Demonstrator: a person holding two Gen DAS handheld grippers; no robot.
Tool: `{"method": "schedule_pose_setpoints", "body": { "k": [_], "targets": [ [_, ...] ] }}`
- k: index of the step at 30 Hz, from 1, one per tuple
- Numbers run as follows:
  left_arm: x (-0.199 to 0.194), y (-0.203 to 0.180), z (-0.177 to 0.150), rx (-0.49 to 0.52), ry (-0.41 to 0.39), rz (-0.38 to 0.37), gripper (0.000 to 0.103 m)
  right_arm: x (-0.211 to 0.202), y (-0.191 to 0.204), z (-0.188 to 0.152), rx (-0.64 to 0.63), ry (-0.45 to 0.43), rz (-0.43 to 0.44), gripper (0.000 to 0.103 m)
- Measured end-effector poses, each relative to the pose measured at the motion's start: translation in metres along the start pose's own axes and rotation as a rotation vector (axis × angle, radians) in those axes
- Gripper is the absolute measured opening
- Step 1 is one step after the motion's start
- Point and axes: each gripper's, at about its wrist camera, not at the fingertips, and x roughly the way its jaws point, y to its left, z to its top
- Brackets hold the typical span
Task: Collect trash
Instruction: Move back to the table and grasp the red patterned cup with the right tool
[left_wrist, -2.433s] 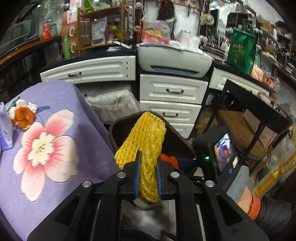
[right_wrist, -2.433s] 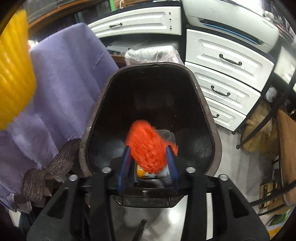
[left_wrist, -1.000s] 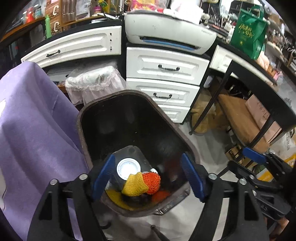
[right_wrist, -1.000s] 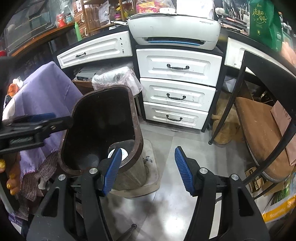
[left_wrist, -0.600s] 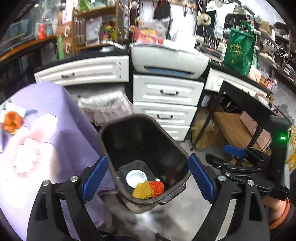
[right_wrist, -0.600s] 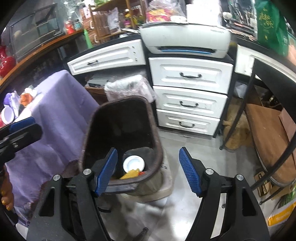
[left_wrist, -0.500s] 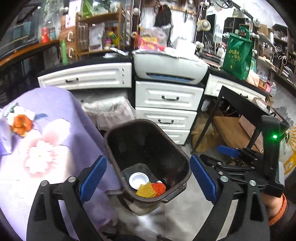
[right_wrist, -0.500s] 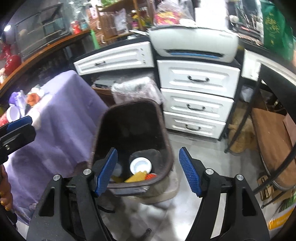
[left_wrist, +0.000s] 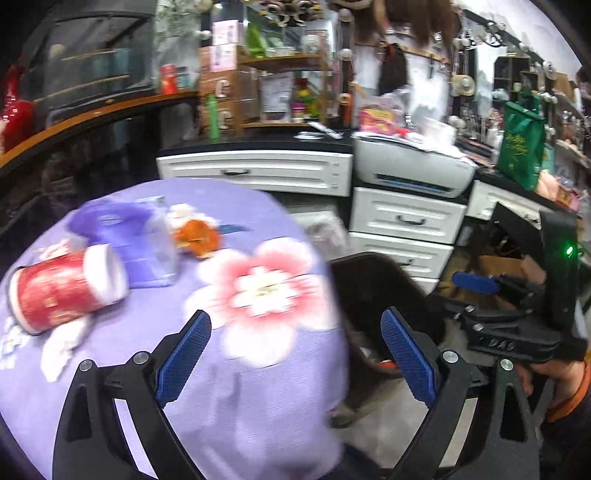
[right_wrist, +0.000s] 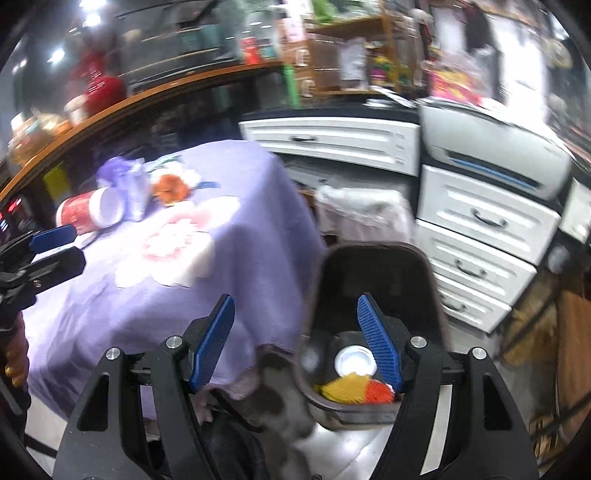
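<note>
Holding our left gripper (left_wrist: 295, 354) spread and empty over the purple tablecloth (left_wrist: 236, 398), we see the red cup (left_wrist: 62, 286) lying at ten o'clock; our right gripper (right_wrist: 295, 347), also spread, is empty beside the bin (right_wrist: 380, 273).

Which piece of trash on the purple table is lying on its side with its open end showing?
The red paper cup, tipped over with its white inside facing the purple packet. The packet and the orange scrap lie flat.

Cup (left_wrist: 66, 288) lies on table (left_wrist: 258, 406); bin (right_wrist: 376, 280) stands right of it.
</note>
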Motion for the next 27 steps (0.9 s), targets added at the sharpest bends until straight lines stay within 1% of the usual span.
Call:
{"method": "schedule_pose_setpoints", "body": {
  "k": [3,8,12,14,16,18,20,23,26,27],
  "targets": [
    [-0.011,0.025,-0.007,0.007,0.01,0.072,0.092,0.007,0.026,0.009,-0.061,0.003,0.059,0.069],
    [-0.028,0.087,-0.02,-0.003,0.031,0.18,0.092,0.015,0.068,0.026,-0.146,-0.005,0.123,0.069],
    [-0.03,0.139,-0.026,-0.021,0.08,0.271,0.092,0.022,0.1,0.04,-0.209,0.002,0.173,0.069],
    [-0.03,0.16,-0.031,-0.05,0.107,0.283,0.092,0.024,0.115,0.045,-0.237,0.002,0.195,0.069],
    [-0.032,0.177,-0.035,-0.079,0.121,0.296,0.089,0.027,0.132,0.053,-0.279,0.009,0.234,0.069],
    [-0.037,0.189,-0.039,-0.108,0.122,0.297,0.088,0.032,0.153,0.063,-0.325,0.022,0.286,0.069],
    [-0.045,0.198,-0.044,-0.138,0.113,0.291,0.088,0.037,0.175,0.073,-0.377,0.029,0.321,0.069],
    [-0.057,0.207,-0.052,-0.149,0.109,0.303,0.088,0.05,0.218,0.09,-0.476,0.045,0.374,0.07],
    [-0.068,0.213,-0.057,-0.156,0.107,0.302,0.089,0.065,0.267,0.102,-0.614,0.069,0.424,0.081],
    [-0.072,0.216,-0.058,-0.162,0.106,0.302,0.089,0.069,0.278,0.105,-0.644,0.073,0.433,0.081]
  ]
}}
